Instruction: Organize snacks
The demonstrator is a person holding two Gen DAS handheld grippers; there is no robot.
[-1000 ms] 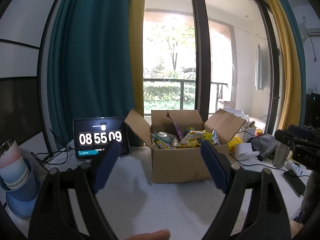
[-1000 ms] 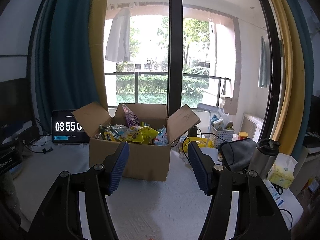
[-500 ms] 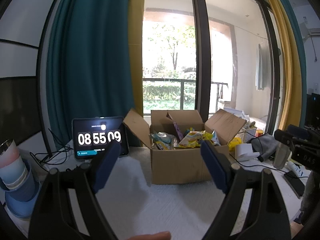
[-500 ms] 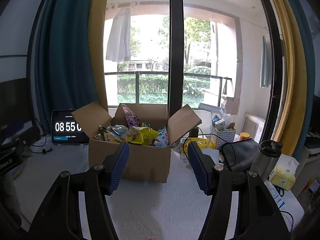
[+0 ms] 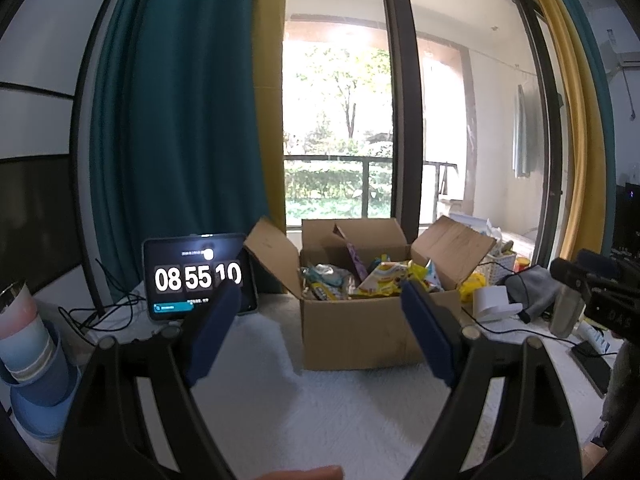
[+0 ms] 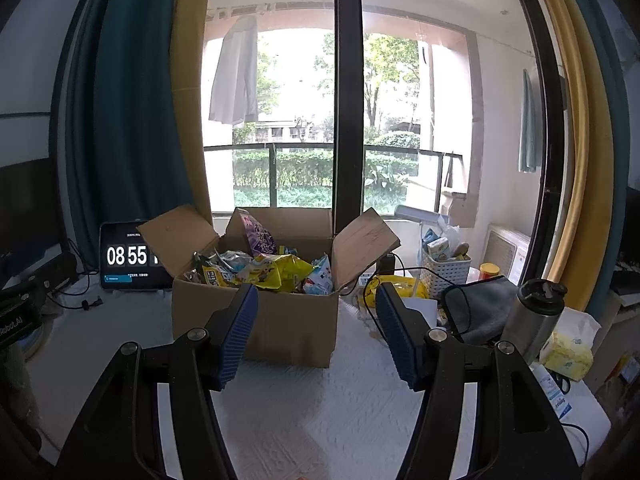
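An open cardboard box [image 6: 256, 320], heaped with bright snack packets [image 6: 276, 270], sits at the centre of the right wrist view on a white-covered table [image 6: 304, 412], its flaps splayed outward. Both tools hang short of it: the left gripper [image 5: 320, 332] with jaws spread wide and nothing between them, the right gripper [image 6: 316, 332] also parted and empty. The packets are piled loosely above the rim, so pulling one, such as the yellow bag [image 6: 292, 270] at centre, would likely drag its neighbours over the edge. The right flap [image 6: 364, 244] leans toward cables [image 6: 400, 276] and a white basket [image 6: 444, 276] in the middle right; a nudged box could snag them. At lower right, a steel flask [image 6: 532, 316] stands near enough to be toppled by a wide swing. A clock display [image 5: 198, 276] reads at centre left of the left wrist view.
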